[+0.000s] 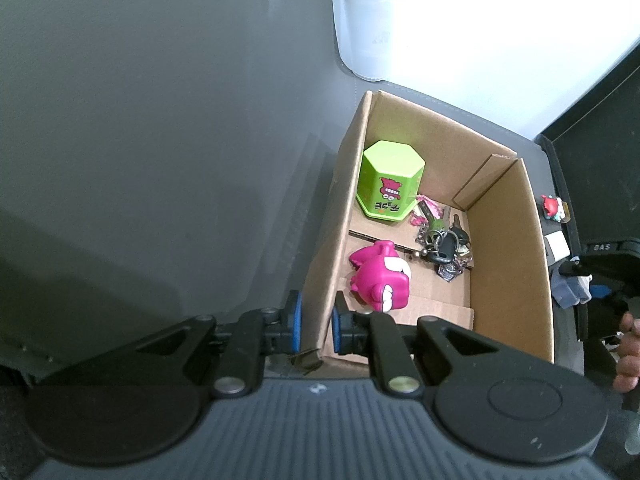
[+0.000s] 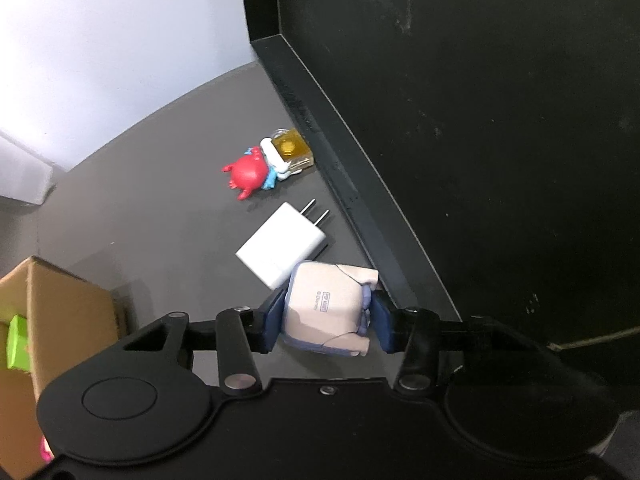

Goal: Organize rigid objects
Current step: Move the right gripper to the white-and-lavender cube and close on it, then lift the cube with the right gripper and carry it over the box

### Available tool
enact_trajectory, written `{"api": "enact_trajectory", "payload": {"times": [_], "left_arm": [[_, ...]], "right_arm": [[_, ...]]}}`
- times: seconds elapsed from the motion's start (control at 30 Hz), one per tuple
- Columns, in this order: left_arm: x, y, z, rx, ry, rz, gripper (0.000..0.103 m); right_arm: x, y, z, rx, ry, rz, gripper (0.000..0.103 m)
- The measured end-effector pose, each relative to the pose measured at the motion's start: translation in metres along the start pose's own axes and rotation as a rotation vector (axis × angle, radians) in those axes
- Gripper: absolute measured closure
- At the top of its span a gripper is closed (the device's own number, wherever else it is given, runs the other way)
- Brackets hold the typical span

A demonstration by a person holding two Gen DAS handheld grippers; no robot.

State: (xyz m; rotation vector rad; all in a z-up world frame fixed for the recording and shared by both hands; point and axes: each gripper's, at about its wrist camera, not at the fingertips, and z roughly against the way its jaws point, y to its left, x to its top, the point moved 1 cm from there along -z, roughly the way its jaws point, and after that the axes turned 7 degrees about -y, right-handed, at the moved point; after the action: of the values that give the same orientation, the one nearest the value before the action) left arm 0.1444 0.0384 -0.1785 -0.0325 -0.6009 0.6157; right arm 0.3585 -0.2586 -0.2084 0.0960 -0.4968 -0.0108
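An open cardboard box (image 1: 508, 248) stands on the grey table. Inside it are a green hexagonal tub (image 1: 388, 180), a pink toothy toy (image 1: 380, 276) and a bunch of keys (image 1: 446, 244). My left gripper (image 1: 316, 322) is shut on the box's near left wall, one blue pad on each side. In the right wrist view my right gripper (image 2: 328, 320) is shut on a beige blocky figurine (image 2: 320, 296) low over the table, with its blue pads against the figurine's sides. A white plug charger (image 2: 280, 250) lies just beyond the figurine. Farther off lies a red crab figure (image 2: 250, 176).
A small amber bottle (image 2: 292, 150) sits against the crab figure. A black panel (image 2: 480, 120) with a raised ledge runs along the table's right side. A tall white container (image 1: 368, 20) stands behind the box. A person's fingers (image 1: 628, 352) show at the right edge.
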Motion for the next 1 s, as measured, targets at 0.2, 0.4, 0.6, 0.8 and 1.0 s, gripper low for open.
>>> {"api": "enact_trajectory", "payload": {"times": [0.2, 0.4, 0.6, 0.8, 1.0], "left_arm": [[0.000, 0.000, 0.000, 0.000, 0.001, 0.000, 0.090], [-0.001, 0.000, -0.001, -0.001, 0.001, 0.001, 0.090], [-0.001, 0.000, -0.001, -0.002, 0.001, 0.002, 0.090], [-0.001, 0.000, -0.001, -0.002, 0.002, 0.002, 0.090], [-0.002, 0.000, -0.001, -0.004, 0.002, 0.003, 0.090]], "right_arm": [[-0.005, -0.009, 0.016, 0.068, 0.008, -0.024, 0.061], [-0.006, -0.015, 0.037, 0.114, -0.002, -0.048, 0.061], [-0.001, -0.015, 0.061, 0.156, -0.032, -0.060, 0.061], [0.006, -0.003, 0.088, 0.210, -0.073, -0.034, 0.060], [0.018, 0.021, 0.118, 0.273, -0.131, 0.027, 0.060]]}}
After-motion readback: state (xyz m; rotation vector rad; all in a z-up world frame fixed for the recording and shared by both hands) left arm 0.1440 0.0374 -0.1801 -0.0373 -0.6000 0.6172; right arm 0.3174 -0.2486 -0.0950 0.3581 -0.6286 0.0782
